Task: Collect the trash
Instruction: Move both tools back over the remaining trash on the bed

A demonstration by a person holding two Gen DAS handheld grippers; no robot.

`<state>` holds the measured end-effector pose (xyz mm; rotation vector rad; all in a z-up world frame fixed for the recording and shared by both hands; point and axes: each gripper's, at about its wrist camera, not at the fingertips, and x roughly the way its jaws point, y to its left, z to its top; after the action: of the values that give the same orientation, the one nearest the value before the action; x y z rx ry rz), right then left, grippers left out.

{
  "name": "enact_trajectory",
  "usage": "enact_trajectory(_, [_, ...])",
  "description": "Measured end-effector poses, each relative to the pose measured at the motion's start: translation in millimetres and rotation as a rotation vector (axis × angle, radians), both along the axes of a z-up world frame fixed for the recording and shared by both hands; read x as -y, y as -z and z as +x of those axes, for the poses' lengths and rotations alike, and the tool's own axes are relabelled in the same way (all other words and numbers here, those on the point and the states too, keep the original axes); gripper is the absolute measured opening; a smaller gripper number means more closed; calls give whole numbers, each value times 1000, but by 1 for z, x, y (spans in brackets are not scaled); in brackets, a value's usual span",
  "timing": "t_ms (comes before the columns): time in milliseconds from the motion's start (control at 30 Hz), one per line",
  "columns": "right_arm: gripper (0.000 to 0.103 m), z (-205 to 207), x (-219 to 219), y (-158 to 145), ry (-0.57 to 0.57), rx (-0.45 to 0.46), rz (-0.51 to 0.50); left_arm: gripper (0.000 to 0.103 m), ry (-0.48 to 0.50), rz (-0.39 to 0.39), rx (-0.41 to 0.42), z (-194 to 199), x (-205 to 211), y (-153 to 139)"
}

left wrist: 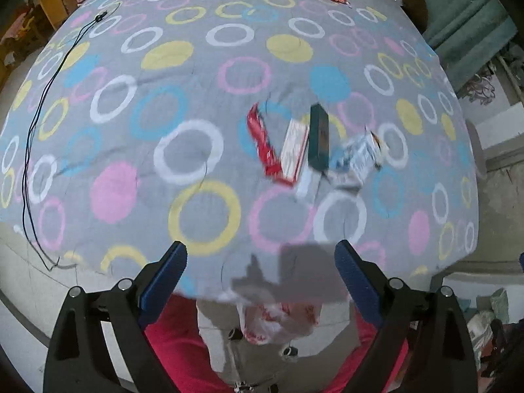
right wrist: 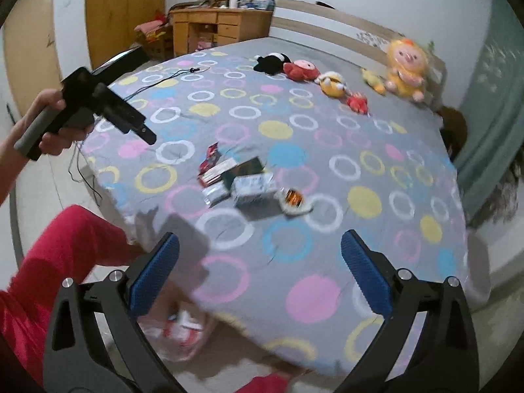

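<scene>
Right now both grippers hang above the near edge of the bed (left wrist: 196, 65), whose grey cover is printed with coloured rings. The left gripper (left wrist: 261, 262) has its jaws spread wide with nothing between them, and the right gripper (right wrist: 260, 255) is spread just as wide, also holding nothing. The trash sits in one cluster on the bed, well apart from both: a red wrapper (left wrist: 262, 140), a red-and-white box (left wrist: 294, 150) just beside it, a dark green box (left wrist: 318, 136) and a crumpled white-and-blue packet (left wrist: 357, 155) (blurred, so its print is unreadable). A white plastic bag (left wrist: 278, 321) lies on the floor below the bed's near edge. Plush toys (right wrist: 406, 68) line the bed's far side.
</scene>
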<state>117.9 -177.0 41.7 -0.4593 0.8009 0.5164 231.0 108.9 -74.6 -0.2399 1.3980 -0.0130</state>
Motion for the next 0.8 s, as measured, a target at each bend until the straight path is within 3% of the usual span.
enact_trajectory(100, [96,28,-10,1,-60,28,-58,89,-1,1,-14,26,-2,8])
enact_trajectory(333, [96,101,-33,25,-174,-4,-148,89,-26,-20,-65,71,-5,43])
enact_trajectory(800, [96,157,-84,99,-383,-89,-373,89,-80,-40,-134,112,-7,103])
